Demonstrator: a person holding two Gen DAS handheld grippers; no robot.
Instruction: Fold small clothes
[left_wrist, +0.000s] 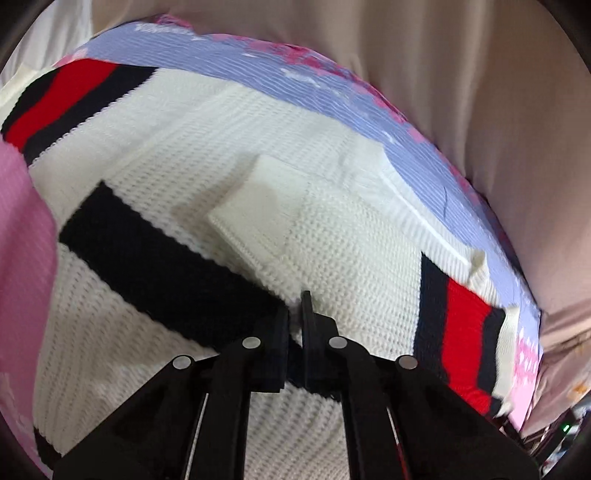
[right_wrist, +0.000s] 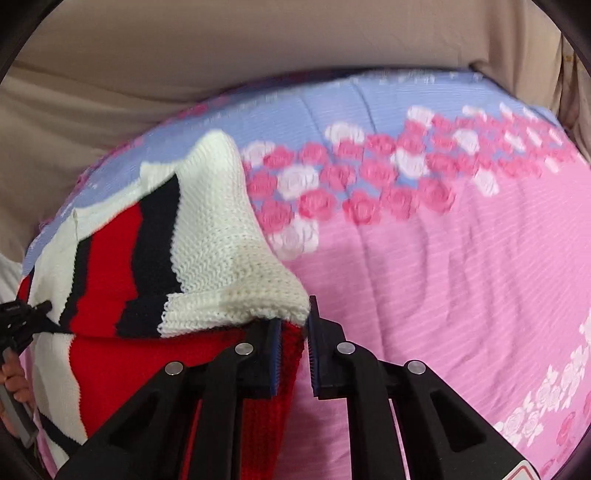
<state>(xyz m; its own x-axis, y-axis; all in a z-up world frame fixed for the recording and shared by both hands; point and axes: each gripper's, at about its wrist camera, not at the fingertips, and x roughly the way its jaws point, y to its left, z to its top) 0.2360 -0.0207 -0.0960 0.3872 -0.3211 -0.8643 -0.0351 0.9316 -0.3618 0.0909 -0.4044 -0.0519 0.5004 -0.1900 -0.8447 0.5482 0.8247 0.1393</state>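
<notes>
A white knit sweater (left_wrist: 229, 192) with black and red stripes lies partly folded on a bed cover. In the left wrist view my left gripper (left_wrist: 295, 325) is shut on a fold of it, at a black stripe. In the right wrist view my right gripper (right_wrist: 295, 332) is shut on the sweater's (right_wrist: 221, 258) red and white edge and holds that corner lifted over the cover. The left gripper (right_wrist: 22, 317) shows at the far left edge of the right wrist view, with a hand below it.
The bed cover (right_wrist: 443, 258) is pink and lilac with a band of rose prints. Beige fabric (left_wrist: 480, 74) rises behind the bed. Beyond the sweater's right side the cover stretches flat.
</notes>
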